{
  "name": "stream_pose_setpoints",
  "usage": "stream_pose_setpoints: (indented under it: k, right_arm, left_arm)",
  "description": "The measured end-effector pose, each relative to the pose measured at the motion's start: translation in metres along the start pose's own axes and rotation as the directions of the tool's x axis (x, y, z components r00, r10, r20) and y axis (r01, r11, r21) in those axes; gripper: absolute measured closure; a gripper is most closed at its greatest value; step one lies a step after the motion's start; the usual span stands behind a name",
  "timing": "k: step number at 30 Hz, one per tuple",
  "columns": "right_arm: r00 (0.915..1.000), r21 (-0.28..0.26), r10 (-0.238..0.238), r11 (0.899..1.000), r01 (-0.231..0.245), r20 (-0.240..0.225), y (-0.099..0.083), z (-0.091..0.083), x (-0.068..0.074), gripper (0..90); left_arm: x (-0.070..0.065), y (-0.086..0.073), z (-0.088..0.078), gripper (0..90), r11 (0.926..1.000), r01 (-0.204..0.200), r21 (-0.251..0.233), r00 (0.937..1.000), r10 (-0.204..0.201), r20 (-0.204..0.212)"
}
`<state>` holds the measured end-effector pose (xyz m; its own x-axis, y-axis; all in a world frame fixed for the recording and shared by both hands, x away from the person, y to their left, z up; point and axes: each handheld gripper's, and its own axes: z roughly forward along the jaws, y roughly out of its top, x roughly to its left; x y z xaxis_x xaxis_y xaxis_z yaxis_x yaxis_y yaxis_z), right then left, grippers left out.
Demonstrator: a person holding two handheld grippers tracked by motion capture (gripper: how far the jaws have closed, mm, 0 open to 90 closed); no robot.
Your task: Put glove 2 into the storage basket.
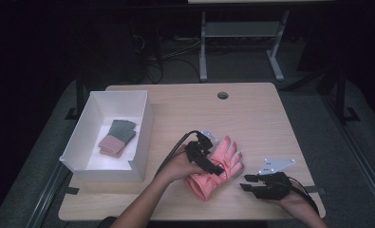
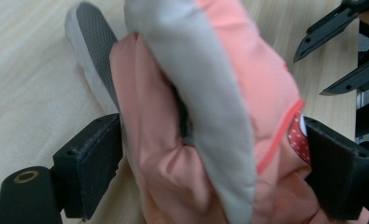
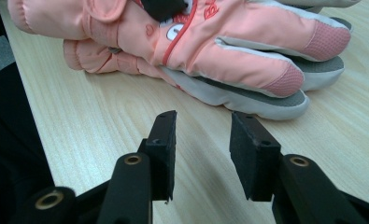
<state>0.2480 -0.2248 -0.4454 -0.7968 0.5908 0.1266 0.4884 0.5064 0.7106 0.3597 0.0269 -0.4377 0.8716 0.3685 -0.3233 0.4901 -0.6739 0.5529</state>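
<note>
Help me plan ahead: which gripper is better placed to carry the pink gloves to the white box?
Left. The left gripper has its fingers around the pink gloves, nearer the white box; the right gripper sits open, empty, beside them.

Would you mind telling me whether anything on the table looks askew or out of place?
Nothing stands out. The pink gloves lie stacked on the table, and folded cloths sit flat inside the white box.
</note>
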Motion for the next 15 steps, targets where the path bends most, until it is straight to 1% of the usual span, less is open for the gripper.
stream_pose_setpoints:
  k: [1, 4, 5, 7, 8, 10, 11, 13, 15]
  right_arm:
    - [1.0, 0.002, 0.0, 1.0, 0.0, 0.0, 0.0, 0.0, 0.0, 61.1]
    - [1.0, 0.001, -0.001, 1.0, 0.001, 0.002, 0.0, 0.0, 0.0, 61.2]
    - [1.0, 0.0, 0.0, 1.0, 0.0, 0.002, 0.0, 0.0, 0.0, 61.2]
    - [1.0, -0.002, 0.002, 1.0, -0.002, 0.003, 0.0, 0.0, 0.0, 61.3]
    - [1.0, -0.002, 0.002, 1.0, -0.002, 0.005, 0.0, 0.0, -0.001, 61.5]
    - [1.0, -0.002, 0.001, 1.0, -0.001, 0.005, 0.0, 0.0, 0.0, 61.6]
    - [1.0, -0.001, 0.0, 1.0, 0.0, 0.005, 0.0, 0.0, 0.0, 61.7]
    - [1.0, 0.003, -0.002, 1.0, 0.002, 0.005, 0.0, 0.0, -0.001, 61.9]
    - [1.0, 0.005, -0.004, 1.0, 0.004, 0.008, 0.0, 0.0, -0.001, 62.1]
  left_arm:
    - [0.001, -0.001, 0.002, 12.5, 0.9999, 0.016, 0.003, 0.9998, -0.016, 0.007]
    - [0.002, -0.001, 0.005, 12.5, 0.9992, 0.021, 0.035, 0.9998, -0.021, 0.005]
    - [0.002, -0.001, 0.007, 12.5, 0.9989, 0.027, 0.038, 0.9996, -0.027, 0.005]
    - [0.002, -0.002, 0.01, 12.5, 0.9977, 0.035, 0.059, 0.9993, -0.035, 0.008]
    - [0.002, -0.002, 0.011, 12.4, 0.9971, 0.034, 0.067, 0.9993, -0.035, 0.011]
    - [0.003, -0.003, 0.015, 12.5, 0.9958, 0.051, 0.076, 0.9982, -0.053, 0.028]
    - [0.002, -0.003, 0.016, 12.5, 0.996, 0.046, 0.076, 0.9982, -0.049, 0.033]
    - [0.002, -0.003, 0.017, 12.6, 0.9958, 0.035, 0.085, 0.999, -0.038, 0.024]
    - [0.001, -0.002, 0.017, 13.0, 0.9955, 0.032, 0.089, 0.9991, -0.035, 0.024]
